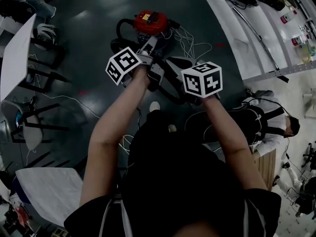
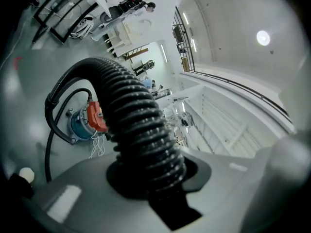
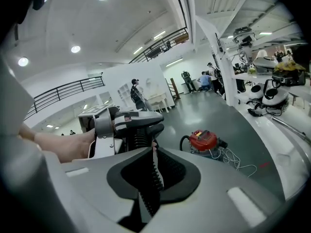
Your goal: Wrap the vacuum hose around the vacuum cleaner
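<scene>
The red vacuum cleaner (image 1: 150, 22) stands on the dark floor ahead of both hands; it also shows in the left gripper view (image 2: 87, 123) and the right gripper view (image 3: 204, 141). Its black ribbed hose (image 2: 136, 125) arches up from the machine and passes between the jaws of my left gripper (image 2: 146, 174), which is shut on it. In the head view the left gripper (image 1: 149, 46) is just short of the vacuum, the hose (image 1: 121, 31) looping at its left. My right gripper (image 3: 153, 174) is beside it (image 1: 173, 68), its jaws a narrow slit apart with nothing between them.
A white power cord (image 1: 190, 41) lies tangled on the floor right of the vacuum. A white table (image 1: 15, 53) and black chairs (image 1: 39, 117) stand at the left. Long white benches (image 1: 256, 28) run along the right, and a person (image 1: 266, 120) crouches there.
</scene>
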